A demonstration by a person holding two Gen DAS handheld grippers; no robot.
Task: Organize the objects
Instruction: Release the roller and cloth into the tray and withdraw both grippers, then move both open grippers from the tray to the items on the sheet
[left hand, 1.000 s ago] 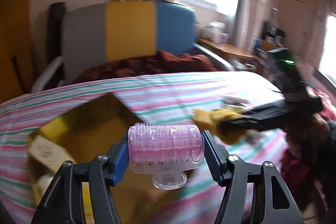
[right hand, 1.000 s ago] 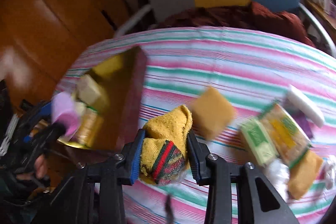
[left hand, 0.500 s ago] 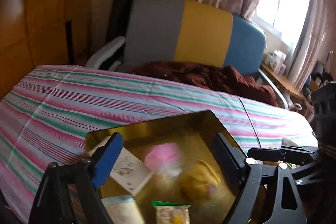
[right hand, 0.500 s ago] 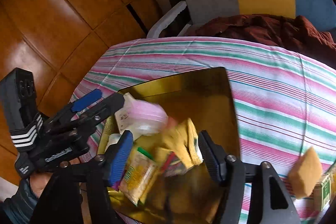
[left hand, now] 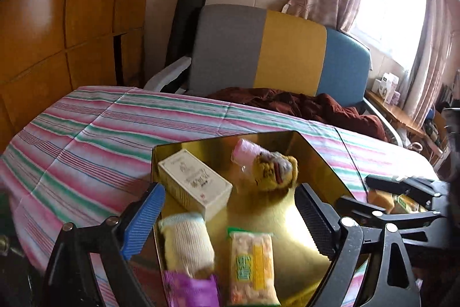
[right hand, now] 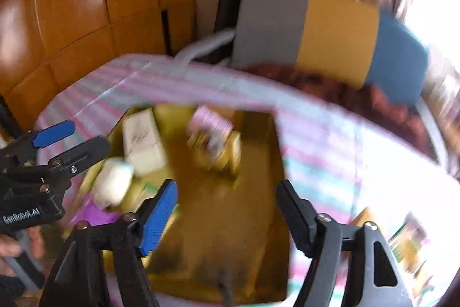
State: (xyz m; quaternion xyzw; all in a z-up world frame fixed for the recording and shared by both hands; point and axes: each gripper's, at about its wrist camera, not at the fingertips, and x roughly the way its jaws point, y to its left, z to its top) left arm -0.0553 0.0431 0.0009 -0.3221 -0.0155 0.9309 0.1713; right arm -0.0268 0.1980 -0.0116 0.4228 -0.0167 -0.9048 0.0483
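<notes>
Both wrist views look down close over the gold tray (left hand: pixel 322 163) (shared), facing the chair (right hand: pixel 330 28).

- Left gripper (left hand: pixel 230 212): jaws spread wide, nothing between them, held above the near-left corner of the tray (left hand: pixel 322 171).
- Right gripper (right hand: pixel 227 209): jaws wide apart, empty, above the tray's near edge; view blurred.

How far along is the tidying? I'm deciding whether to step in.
Done: the gold tray holds the pink roller, yellow sock, white box and snack packet. In hand: nothing; both claws open. Left: packets on the striped tablecloth.
</notes>
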